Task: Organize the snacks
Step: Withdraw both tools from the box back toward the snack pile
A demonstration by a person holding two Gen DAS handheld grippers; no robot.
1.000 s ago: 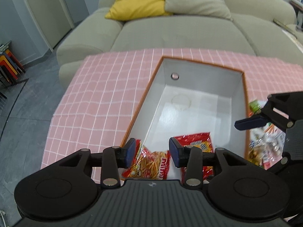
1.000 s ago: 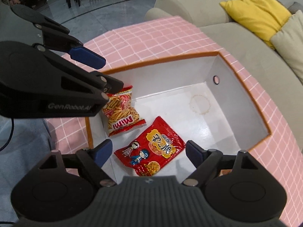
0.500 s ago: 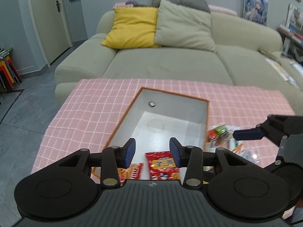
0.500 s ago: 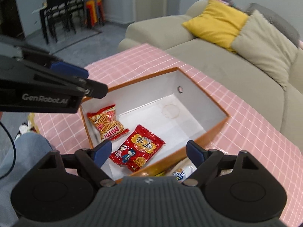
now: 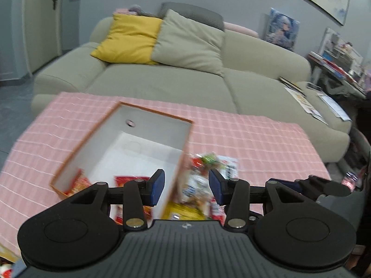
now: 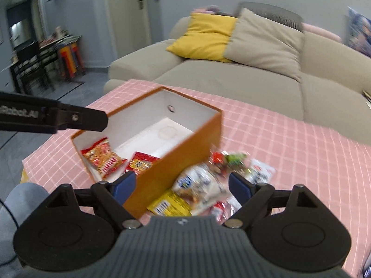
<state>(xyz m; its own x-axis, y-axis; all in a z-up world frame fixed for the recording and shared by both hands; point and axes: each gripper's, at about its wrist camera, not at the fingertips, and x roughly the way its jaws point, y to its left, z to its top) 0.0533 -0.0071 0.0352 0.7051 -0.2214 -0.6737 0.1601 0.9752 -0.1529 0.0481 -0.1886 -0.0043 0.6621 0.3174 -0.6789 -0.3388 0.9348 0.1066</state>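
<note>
We see the sofa behind a table with pink checked cloth; orange box on it holds two red snack bags, loose snack pile just beside its right wall; left gripper and right gripper both spread wide, gripping nothing

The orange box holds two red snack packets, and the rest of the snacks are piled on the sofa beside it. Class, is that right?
Not quite. The orange box does hold two red snack packets, but the remaining snacks are piled on the pink checked tablecloth beside it, as the right wrist view shows.
</note>
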